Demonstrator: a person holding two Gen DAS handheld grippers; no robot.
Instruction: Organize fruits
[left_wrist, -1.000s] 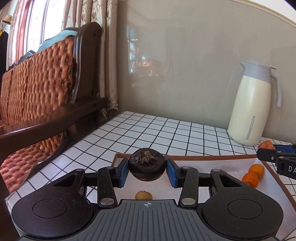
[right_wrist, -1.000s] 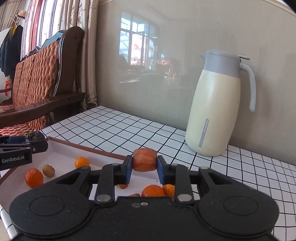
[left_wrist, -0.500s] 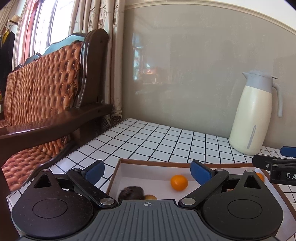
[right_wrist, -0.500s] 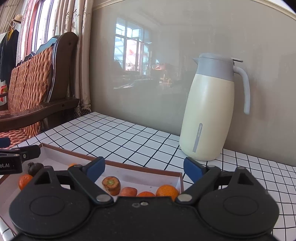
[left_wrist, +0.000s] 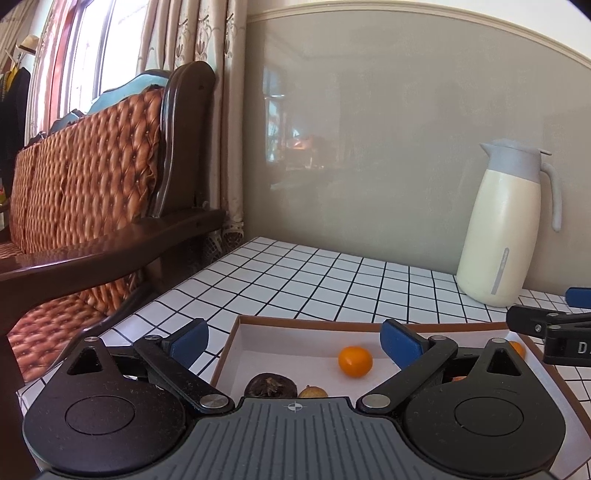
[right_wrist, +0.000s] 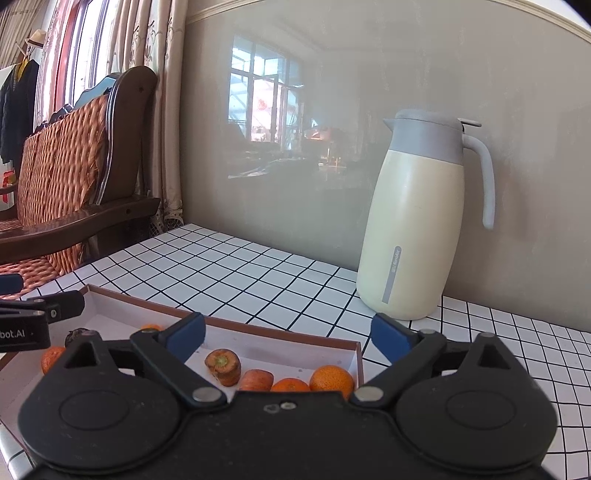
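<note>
Over the tray (left_wrist: 236, 334), left tongs (left_wrist: 293, 338) gape empty above a mangosteen (left_wrist: 270, 384); right tongs (right_wrist: 288, 338) are opening, empty, above a carrot piece (right_wrist: 223, 366).

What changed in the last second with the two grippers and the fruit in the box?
Both let go. The left gripper dropped the dark fruit into the box, beside a small tan fruit; its jaws now stand wide. The right gripper, jaws still opening and empty, released the carrot piece into the box's right end. The jug stayed put.
</note>
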